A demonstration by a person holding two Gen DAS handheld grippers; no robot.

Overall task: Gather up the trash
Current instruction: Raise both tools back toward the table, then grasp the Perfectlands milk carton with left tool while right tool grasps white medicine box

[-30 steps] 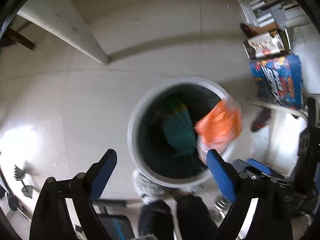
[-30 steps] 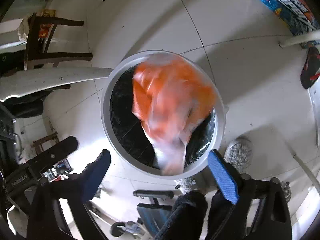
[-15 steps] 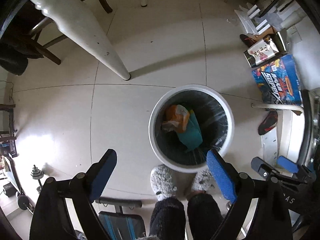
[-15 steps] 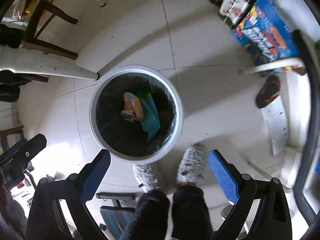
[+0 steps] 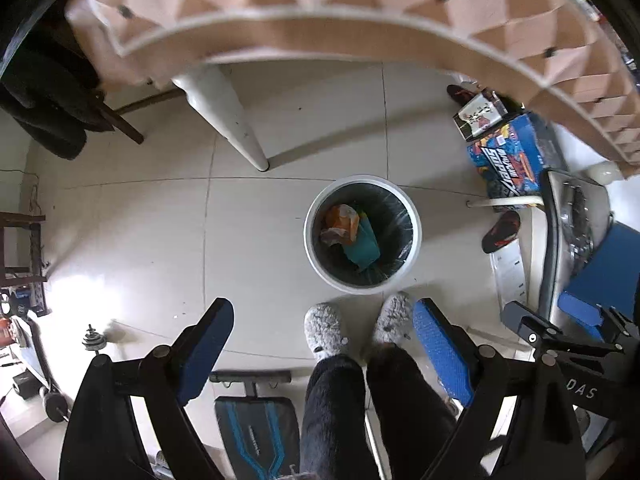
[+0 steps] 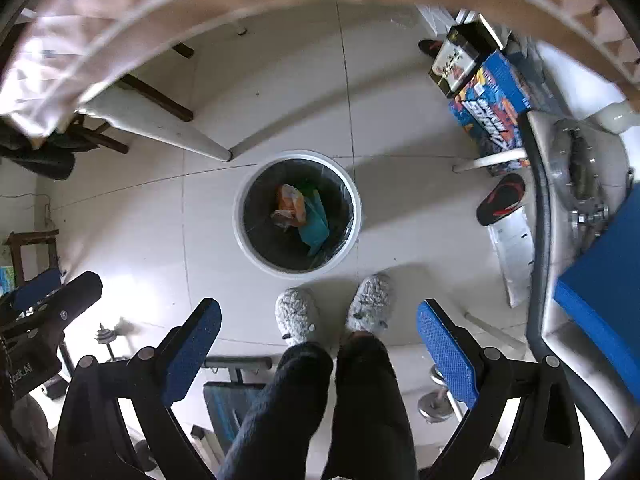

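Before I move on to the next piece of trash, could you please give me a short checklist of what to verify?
1. Orange plastic wrapper inside the white round trash bin: ok, it lies on the black liner beside a teal packet.
2. Left tool free: ok, jaws wide apart, nothing between them.
3. Right tool free: ok, open and holding nothing.
4. Bin upright: ok, its rim faces up on the tiled floor.
5. Grey fuzzy slippers clear of the bin: ok, just short of its rim.
6. Next trash item located: cannot tell; none is clearly identifiable.
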